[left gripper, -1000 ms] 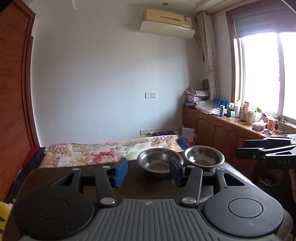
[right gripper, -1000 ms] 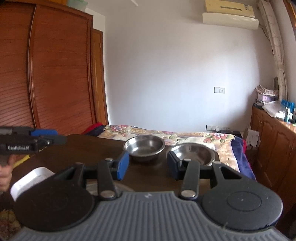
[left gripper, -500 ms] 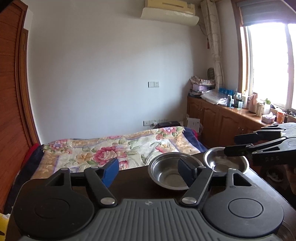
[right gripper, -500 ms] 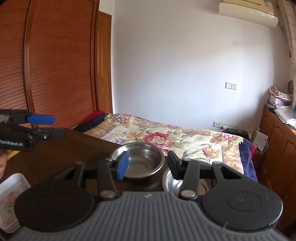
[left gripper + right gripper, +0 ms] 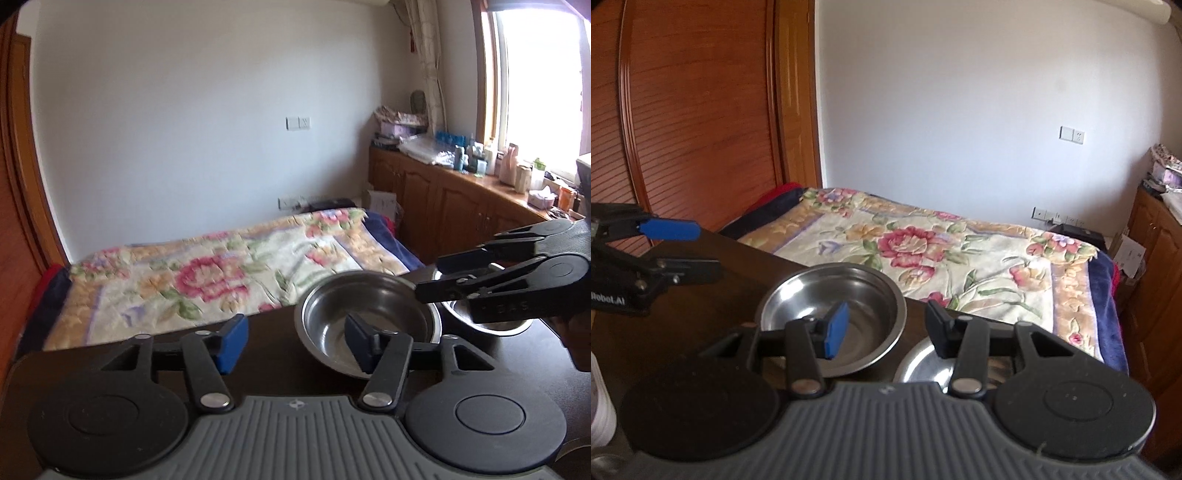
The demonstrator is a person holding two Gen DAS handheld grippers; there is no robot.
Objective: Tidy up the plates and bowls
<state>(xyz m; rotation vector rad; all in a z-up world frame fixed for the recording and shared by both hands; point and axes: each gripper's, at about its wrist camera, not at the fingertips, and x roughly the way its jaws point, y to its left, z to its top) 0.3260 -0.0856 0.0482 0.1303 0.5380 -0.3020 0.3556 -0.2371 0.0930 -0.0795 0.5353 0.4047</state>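
Note:
Two steel bowls stand side by side near the far edge of a dark wooden table (image 5: 273, 354). The left bowl (image 5: 369, 317) (image 5: 831, 299) is fully in view. The right bowl (image 5: 491, 321) (image 5: 923, 362) is partly hidden behind the grippers. My left gripper (image 5: 295, 343) is open, its right finger over the left bowl's near rim. My right gripper (image 5: 886, 328) is open above the gap between the two bowls, its left finger over the left bowl; it also shows from the side in the left wrist view (image 5: 436, 277). Both are empty.
A white dish (image 5: 600, 406) sits at the table's near left edge. Beyond the table lies a bed with a floral cover (image 5: 923, 243). A wooden wardrobe (image 5: 683, 110) stands at the left and low cabinets (image 5: 461, 206) with clutter at the right.
Both grippers have moved forward and lower toward the bowls, which now look larger and closer. The left gripper's jaws have opened wider. Neither gripper has taken hold of anything.

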